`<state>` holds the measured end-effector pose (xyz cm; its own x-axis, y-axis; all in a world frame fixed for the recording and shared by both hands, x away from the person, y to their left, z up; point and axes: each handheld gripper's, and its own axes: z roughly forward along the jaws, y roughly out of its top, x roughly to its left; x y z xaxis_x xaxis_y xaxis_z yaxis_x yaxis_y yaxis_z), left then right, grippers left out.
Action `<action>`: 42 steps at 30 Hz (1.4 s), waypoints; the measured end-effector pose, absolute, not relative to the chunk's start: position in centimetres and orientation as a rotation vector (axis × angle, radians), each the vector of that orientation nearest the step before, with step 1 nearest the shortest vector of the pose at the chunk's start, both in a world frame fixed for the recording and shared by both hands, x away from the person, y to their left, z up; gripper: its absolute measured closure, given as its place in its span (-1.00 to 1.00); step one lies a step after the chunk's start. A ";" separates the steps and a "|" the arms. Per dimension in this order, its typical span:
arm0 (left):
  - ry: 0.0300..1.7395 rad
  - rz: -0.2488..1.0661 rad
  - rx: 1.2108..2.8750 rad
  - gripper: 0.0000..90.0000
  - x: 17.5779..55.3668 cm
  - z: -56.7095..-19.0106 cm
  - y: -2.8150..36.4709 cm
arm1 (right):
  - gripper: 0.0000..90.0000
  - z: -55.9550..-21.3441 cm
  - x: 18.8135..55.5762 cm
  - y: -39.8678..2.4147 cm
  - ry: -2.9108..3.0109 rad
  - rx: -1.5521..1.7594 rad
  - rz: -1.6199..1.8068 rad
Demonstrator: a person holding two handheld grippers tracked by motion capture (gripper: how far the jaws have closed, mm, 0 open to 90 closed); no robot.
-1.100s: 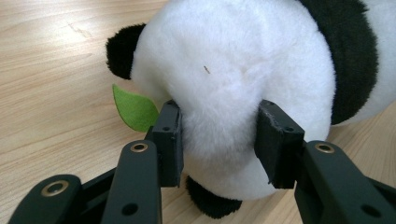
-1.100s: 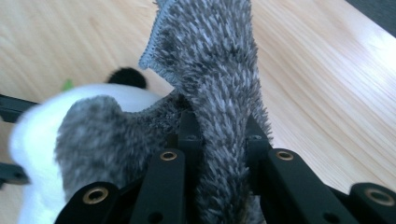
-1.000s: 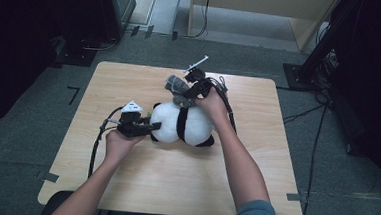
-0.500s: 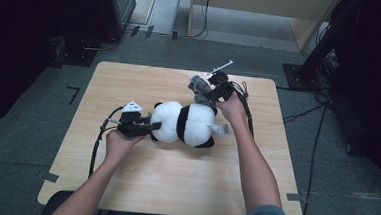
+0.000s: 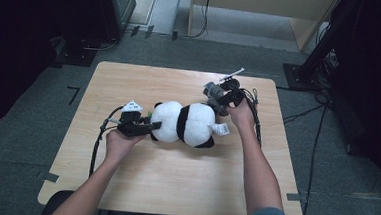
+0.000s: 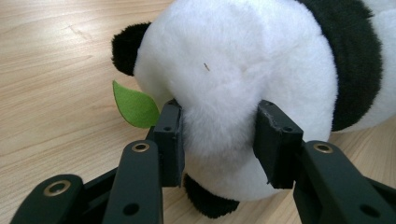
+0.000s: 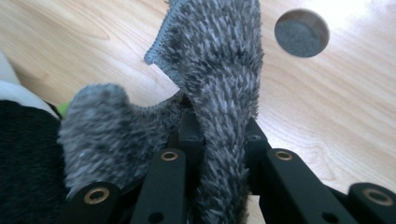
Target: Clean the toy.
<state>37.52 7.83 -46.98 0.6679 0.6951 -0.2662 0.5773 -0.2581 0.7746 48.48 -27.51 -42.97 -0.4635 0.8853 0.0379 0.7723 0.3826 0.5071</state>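
Mid-frame on the worktop (image 5: 123, 193), the plush panda (image 5: 187, 123) lies lengthwise left to right, left gripper (image 5: 149, 128) clamping its head, right gripper (image 5: 218, 100) pinching what looks like a grey furry piece (image 7: 219, 70) at its far end.

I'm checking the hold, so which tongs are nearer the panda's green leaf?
Left. The left tongs clamp the panda's head right beside the green leaf; the right tongs, holding grey furry fabric, sit past its far end.

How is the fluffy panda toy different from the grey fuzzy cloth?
The black-and-white plush panda toy is round and stuffed; the grey fuzzy cloth piece is thin and floppy. The panda lies on the wooden table; the cloth is lifted off it. Each is pinched by a hand-held gripper, and both are furry.
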 end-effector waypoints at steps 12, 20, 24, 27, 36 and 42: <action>0.993 0.159 1.948 0.28 37.5 -46.9 7.8 | 0.74 -36.3 47.5 -23.4 2.404 1.315 0.879; 0.991 0.161 1.947 0.28 37.5 -46.9 7.8 | 0.74 -34.6 47.1 -17.0 2.515 1.160 0.930; 0.990 0.163 1.944 0.29 37.5 -46.9 7.8 | 0.74 -34.5 47.0 -13.8 2.576 1.097 0.944; 0.990 0.163 1.945 0.29 37.5 -46.9 7.8 | 0.74 -34.8 46.9 -11.6 2.618 1.060 0.949; 0.997 0.159 1.944 0.29 37.5 -46.9 7.7 | 0.74 -38.0 46.7 -8.7 2.764 1.025 0.839; 0.998 0.159 1.951 0.30 37.5 -46.8 7.7 | 0.73 -38.5 47.5 -10.5 2.747 1.112 0.860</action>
<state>37.55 7.66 -46.82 0.6642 0.6985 -0.2663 0.5815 -0.2589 0.7713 47.51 -10.46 -38.52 -0.7388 0.6569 0.1508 0.6256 0.5852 0.5159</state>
